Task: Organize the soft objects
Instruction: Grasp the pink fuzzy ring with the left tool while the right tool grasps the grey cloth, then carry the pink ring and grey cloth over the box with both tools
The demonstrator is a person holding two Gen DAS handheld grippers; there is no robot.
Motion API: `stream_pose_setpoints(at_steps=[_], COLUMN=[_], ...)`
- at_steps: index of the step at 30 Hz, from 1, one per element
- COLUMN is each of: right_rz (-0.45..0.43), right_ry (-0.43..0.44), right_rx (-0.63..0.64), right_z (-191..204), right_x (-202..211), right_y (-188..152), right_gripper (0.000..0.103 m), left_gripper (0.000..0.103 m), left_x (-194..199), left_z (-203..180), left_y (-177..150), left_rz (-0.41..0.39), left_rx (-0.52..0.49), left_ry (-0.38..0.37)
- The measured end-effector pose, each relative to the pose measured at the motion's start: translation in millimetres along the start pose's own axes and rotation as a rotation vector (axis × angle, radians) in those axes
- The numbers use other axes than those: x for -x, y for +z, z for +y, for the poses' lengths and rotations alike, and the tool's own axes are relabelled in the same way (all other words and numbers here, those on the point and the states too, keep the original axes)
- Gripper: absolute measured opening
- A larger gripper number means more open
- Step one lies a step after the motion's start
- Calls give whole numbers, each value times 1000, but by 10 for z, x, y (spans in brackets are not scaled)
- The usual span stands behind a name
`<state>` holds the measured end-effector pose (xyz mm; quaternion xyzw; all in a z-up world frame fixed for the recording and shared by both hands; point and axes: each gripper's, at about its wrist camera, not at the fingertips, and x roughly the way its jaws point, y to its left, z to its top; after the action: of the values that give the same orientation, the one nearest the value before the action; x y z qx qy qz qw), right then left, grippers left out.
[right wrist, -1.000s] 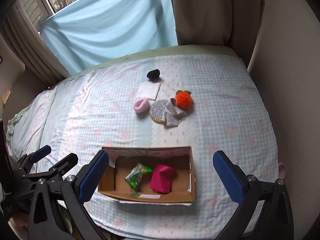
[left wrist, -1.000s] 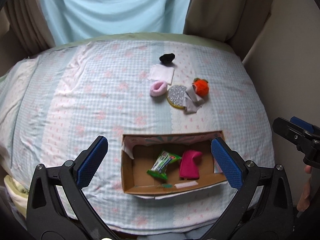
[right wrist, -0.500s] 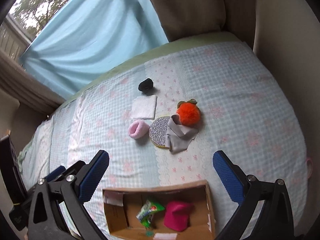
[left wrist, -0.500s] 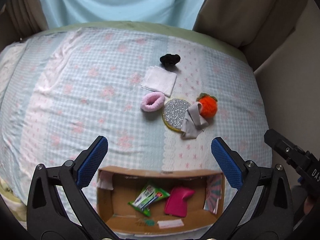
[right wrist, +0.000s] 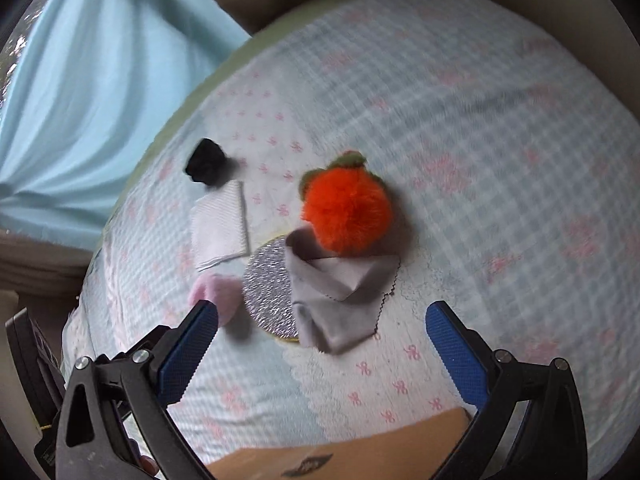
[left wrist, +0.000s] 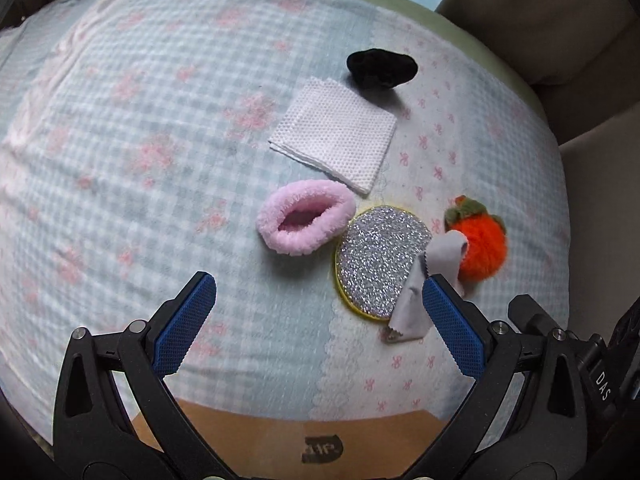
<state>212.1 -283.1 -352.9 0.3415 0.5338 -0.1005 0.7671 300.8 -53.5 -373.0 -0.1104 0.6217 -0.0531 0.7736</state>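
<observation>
Several soft objects lie in a cluster on the checked bed cover: a pink fluffy ring [left wrist: 306,217] [right wrist: 214,292], a silver glitter pad [left wrist: 380,258] [right wrist: 268,284], a grey cloth [left wrist: 430,280] [right wrist: 336,292], an orange plush fruit [left wrist: 482,246] [right wrist: 346,214], a white folded cloth [left wrist: 334,134] [right wrist: 220,226] and a black soft piece [left wrist: 382,68] [right wrist: 208,160]. My left gripper [left wrist: 318,326] hovers open just short of the pink ring and the pad. My right gripper [right wrist: 322,354] hangs open just short of the grey cloth. Both hold nothing.
The cardboard box rim [left wrist: 320,436] [right wrist: 340,456] shows at the bottom, behind both grippers. A light blue curtain [right wrist: 80,92] and brown drapes [left wrist: 540,12] stand beyond the bed. The wall runs along the bed's right side.
Both grippers have moved forward over the box toward the cluster, which now looks much larger. The box has slid down to the bottom edge, its contents out of view.
</observation>
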Motion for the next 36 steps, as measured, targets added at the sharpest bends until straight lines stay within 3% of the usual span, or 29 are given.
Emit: stream_pose_setpoints(at_steps=[7,9,11,13,14,17,20,22,26,36], right_rz=[31,24,25,24,26,19,3,3,3,-21], right_ry=[-13,-12,-16,-22,-27,-46,-31,-11,-4,18], right_rx=[-64,-75,-86,-101,-110,-130,-154,-179,-151,-136], right_z=[-48,-33,-13,-4,-7,-44,-121,-178,-156,-116], right_x=[-569,-679,-761,-833,-865,-907,-871,-860,-837,-680], right_y=[79,119,160,187,193,184,159,156,183,173], right_gripper=[103,98,85,71,62,49,32,28,14,11], left_gripper=[102,102,97,70,67,60,44,36,29,27], left_x=[-570,-677,-773,-864,-916,-957,-949,-951,-948,-663], left_z=[32,49,59,63,65,61,38,-9,-103,-155], left_y=[170,206,239,264,276,273,261,253,236,233], left_rz=[37,34,36,40,51,42,29,24,17,-16], left_rx=[0,9,17,22,24,23,4,-9,-27,-54], left_ry=[20,26,31,32,34,45,42,37,34,21])
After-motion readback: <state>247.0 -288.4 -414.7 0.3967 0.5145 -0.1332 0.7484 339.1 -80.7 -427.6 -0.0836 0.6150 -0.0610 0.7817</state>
